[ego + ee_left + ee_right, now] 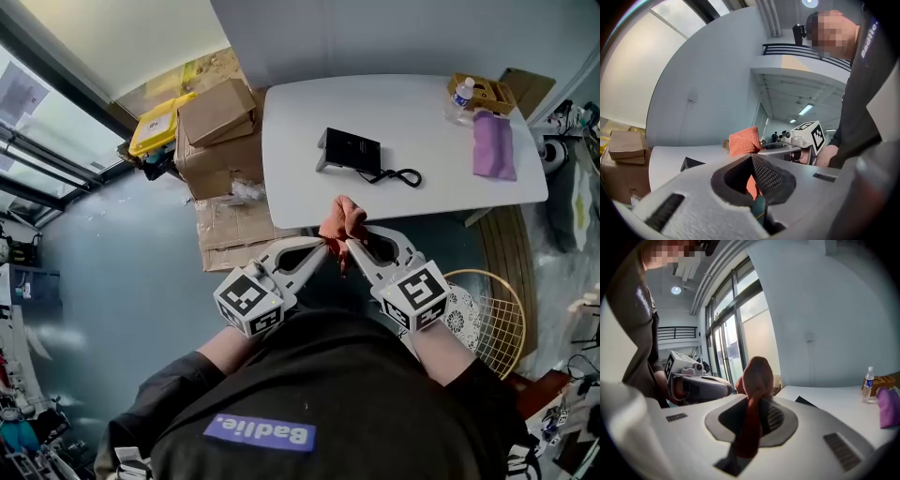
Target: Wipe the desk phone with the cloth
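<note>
- The orange cloth (pixel 342 220) is held bunched in the air just off the table's (pixel 422 112) near edge, with the left gripper (pixel 323 247) and right gripper (pixel 352 246) both clamped on it.
- The desk phone (pixel 352 150) is seen mid-table, untouched.
- The cloth is judged soft, light and floppy, and best pinched at a thick fold.

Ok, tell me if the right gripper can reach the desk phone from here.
Probably yes: bare table lies between the right gripper and the desk phone, though the left gripper also grips the cloth.
</note>
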Motion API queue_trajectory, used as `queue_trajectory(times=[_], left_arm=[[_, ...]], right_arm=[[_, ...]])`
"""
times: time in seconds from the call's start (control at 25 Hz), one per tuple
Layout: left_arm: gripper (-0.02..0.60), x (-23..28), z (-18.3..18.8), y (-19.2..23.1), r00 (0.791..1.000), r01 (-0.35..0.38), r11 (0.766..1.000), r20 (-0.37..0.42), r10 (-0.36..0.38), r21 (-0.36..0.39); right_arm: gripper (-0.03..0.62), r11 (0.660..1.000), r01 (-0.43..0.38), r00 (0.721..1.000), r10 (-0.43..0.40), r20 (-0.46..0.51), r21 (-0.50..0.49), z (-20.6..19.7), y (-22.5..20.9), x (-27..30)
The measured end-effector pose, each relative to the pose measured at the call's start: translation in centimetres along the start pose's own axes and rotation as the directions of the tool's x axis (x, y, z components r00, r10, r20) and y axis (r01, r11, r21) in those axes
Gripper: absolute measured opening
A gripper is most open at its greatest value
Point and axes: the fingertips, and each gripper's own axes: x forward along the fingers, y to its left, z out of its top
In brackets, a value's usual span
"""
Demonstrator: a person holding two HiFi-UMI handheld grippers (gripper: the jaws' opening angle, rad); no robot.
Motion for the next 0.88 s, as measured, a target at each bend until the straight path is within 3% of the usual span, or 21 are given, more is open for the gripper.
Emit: queue_trajectory(times=[0.36,0.88], left_arm=[[0.009,0.6,0.4,2.6,1.0,-0.026,1.0,0.015,0.026,-0.009],[0.009,0.9,2.9,10.7,0.991,0.13,0.991,0.014,-0.13,0.012]], right_arm=[[0.069,1.0,-0.004,1.0,0.005,-0.03,0.018,-0.3,-2.3,2.1],[0.069,0.994,0.102,0.991,-0.1,-0.084,0.024,1.4,-3.8,9.2]])
